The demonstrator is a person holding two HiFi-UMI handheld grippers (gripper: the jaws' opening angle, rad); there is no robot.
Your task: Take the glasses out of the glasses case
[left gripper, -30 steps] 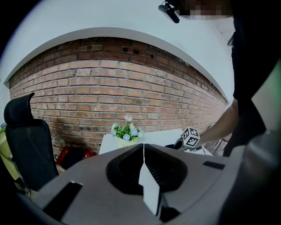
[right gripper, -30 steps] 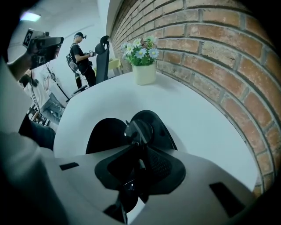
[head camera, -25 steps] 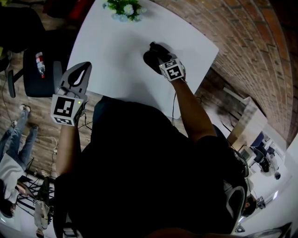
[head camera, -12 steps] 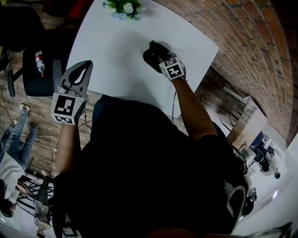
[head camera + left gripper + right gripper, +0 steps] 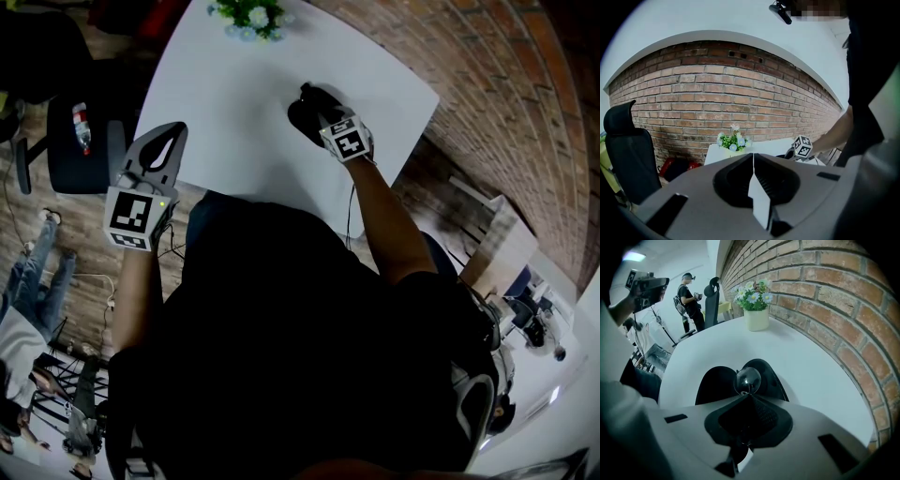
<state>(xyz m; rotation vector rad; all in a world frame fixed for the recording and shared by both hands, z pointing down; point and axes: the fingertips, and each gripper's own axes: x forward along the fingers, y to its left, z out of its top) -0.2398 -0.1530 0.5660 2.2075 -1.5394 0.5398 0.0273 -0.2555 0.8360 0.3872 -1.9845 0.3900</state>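
At the near edge of a white table (image 5: pixel 234 84), a person in dark clothes works two hand-held grippers over an open glasses case (image 5: pixel 294 120). Closest to the body, the left gripper (image 5: pixel 167 141) hangs just off the table's edge, its jaws pressed together on nothing. It appears parked there because the case already lies open and steady and needs no second hold for now. Farther out, the right gripper (image 5: pixel 749 395) tips steeply down over the case, an angle that seems chosen to come at the glasses (image 5: pixel 747 379) from above rather than scrape along the shell. Its jaws are closing, their tips pinching at the lower rim of one round lens, which stands up just beyond them. The rest of the frame is hidden under the gripper. The glasses appear to sit in the case, not yet lifted clear. The black case rests flat on the tabletop with its two halves spread apart, leaving the contents exposed to a narrow pinch. Beyond it the white surface runs to a pot of flowers (image 5: pixel 756 317) at the far end, well apart from the work and beside a brick wall (image 5: pixel 825 296). In the background a second person (image 5: pixel 689 296) stands near a black office chair (image 5: pixel 711 301).
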